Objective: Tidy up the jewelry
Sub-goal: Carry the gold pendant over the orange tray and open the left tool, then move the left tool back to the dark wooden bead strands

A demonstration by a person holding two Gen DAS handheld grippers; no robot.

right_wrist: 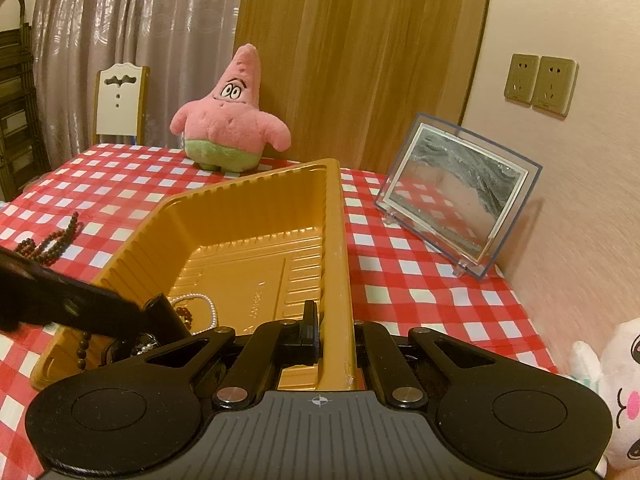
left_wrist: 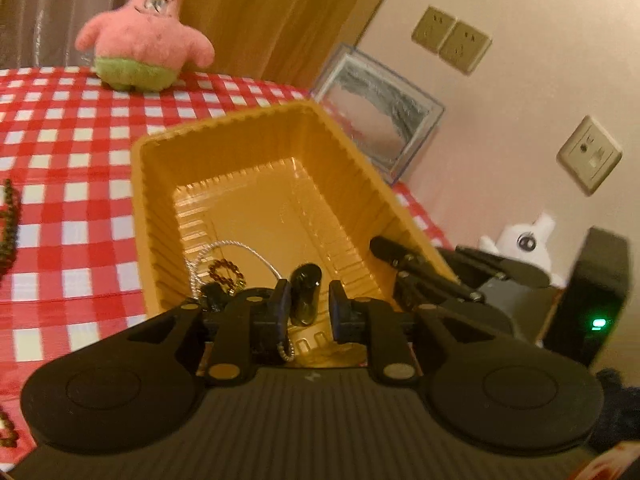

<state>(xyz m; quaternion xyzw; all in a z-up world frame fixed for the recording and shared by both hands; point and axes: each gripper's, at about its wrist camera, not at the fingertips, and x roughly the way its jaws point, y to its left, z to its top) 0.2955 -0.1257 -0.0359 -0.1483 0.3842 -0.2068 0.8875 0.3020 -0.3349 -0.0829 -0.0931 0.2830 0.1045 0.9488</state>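
Clamping gold tray (right_wrist: 336,248) wall in right claw (right_wrist: 336,332); left claw (left_wrist: 310,304) parted, empty, above jewelry (left_wrist: 224,270).

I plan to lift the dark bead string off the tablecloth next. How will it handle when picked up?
The dark bead string lies in loose curves on the tablecloth, so it is probably floppy and will dangle from wherever it is pinched. Its small round beads look smooth, so they may slip. It seems light for its length.
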